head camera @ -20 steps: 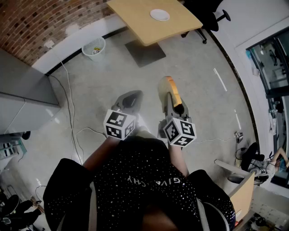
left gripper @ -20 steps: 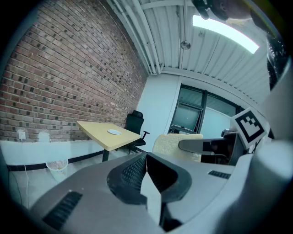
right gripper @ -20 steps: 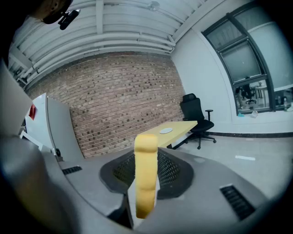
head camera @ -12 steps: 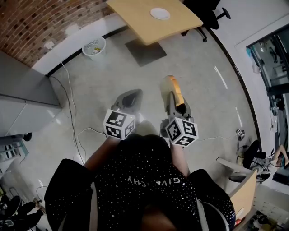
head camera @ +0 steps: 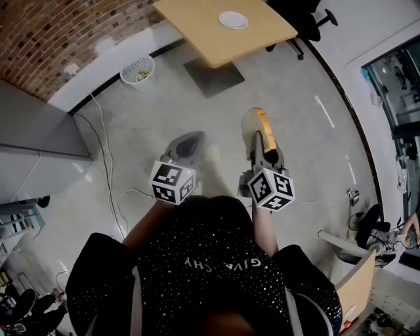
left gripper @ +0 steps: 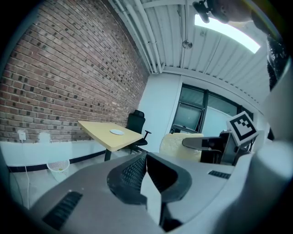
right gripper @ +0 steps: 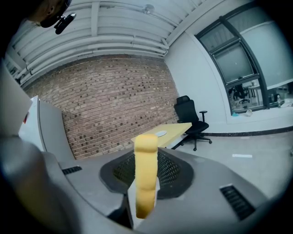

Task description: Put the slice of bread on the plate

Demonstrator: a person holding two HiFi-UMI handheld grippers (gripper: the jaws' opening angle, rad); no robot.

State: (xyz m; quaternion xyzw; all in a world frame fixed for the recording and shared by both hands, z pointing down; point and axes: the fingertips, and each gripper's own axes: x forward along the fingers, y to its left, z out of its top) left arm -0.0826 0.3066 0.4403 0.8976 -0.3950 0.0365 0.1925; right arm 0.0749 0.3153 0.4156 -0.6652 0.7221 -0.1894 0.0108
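Observation:
The slice of bread (head camera: 260, 126) stands on edge in my right gripper (head camera: 257, 131), which is shut on it; in the right gripper view the bread (right gripper: 145, 176) shows as a thin yellow strip between the jaws. The white plate (head camera: 233, 21) lies on the wooden table (head camera: 197, 20) far ahead across the floor, and the plate (right gripper: 161, 133) is also small in the right gripper view. My left gripper (head camera: 186, 145) hangs beside the right one, shut with nothing between its jaws. From the left gripper view the bread (left gripper: 178, 145) and the plate (left gripper: 117, 132) both show.
A white waste basket (head camera: 137, 67) stands by the brick wall. A black office chair (head camera: 298, 20) is behind the table. Cables (head camera: 105, 177) trail over the floor at the left beside a grey cabinet (head camera: 33, 131). The person's dark shirt fills the bottom of the head view.
My right gripper has shifted a little to the right with the bread still in it. The left gripper has kept its place.

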